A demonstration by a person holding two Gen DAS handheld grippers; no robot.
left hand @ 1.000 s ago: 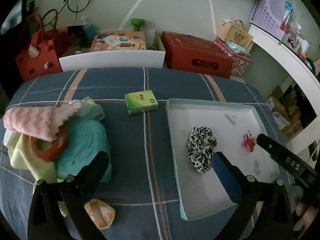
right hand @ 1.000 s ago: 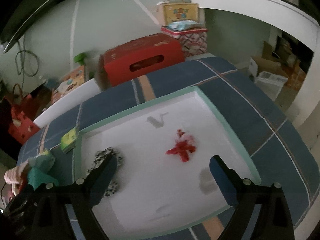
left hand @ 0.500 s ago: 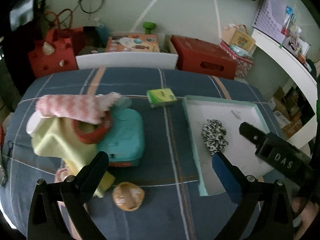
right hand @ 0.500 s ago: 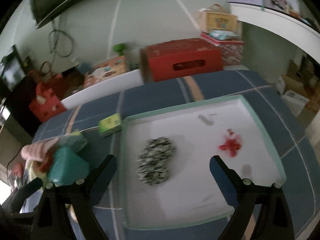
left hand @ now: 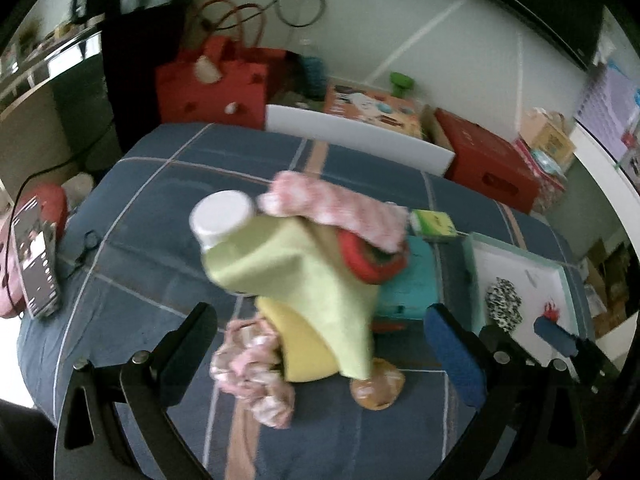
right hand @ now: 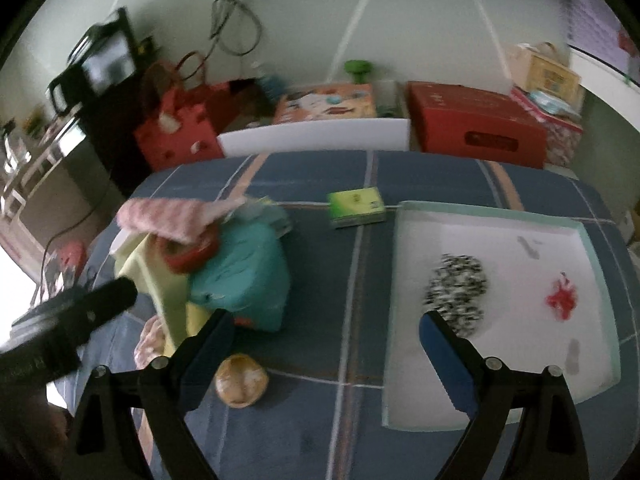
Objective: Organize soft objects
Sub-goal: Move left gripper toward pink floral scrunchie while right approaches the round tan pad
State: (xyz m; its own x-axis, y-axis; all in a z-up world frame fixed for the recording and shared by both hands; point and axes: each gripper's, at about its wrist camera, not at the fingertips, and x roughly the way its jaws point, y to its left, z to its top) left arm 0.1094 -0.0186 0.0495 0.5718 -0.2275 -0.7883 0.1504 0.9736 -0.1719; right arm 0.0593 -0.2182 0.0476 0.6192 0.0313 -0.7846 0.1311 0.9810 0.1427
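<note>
A tabletop [right hand: 420,176] covered in a dark blue plaid cloth carries everything; the landmark is a shallow white tray [right hand: 592,248] with a mint-green rim at its right side. Inside the tray lie a black-and-white spotted scrunchie [right hand: 458,286] and, farther right, a small red hair tie [right hand: 562,298], the two well apart. Left of the tray, near its far corner, sits a small green box [right hand: 356,206]. Farther left of the tray is a heap of soft things: a teal pouch [right hand: 244,280] nearest the tray, a pale yellow-green cloth [left hand: 304,280] draped over it, a red ring [left hand: 366,260] on top, and a pink-and-white fuzzy roll [left hand: 332,210] across the crest; a white-capped bottle [left hand: 222,218] pokes out at the heap's far left. On the near side of the heap, left of the tray, rest a pink floral scrunchie [left hand: 256,372] and a round tan object [right hand: 240,380]. The left gripper [left hand: 324,348] hovers over the heap's near edge, jaws wide apart and empty; the right gripper [right hand: 324,352] hovers just left of the tray's near corner, jaws also wide apart, gripping nothing.
</note>
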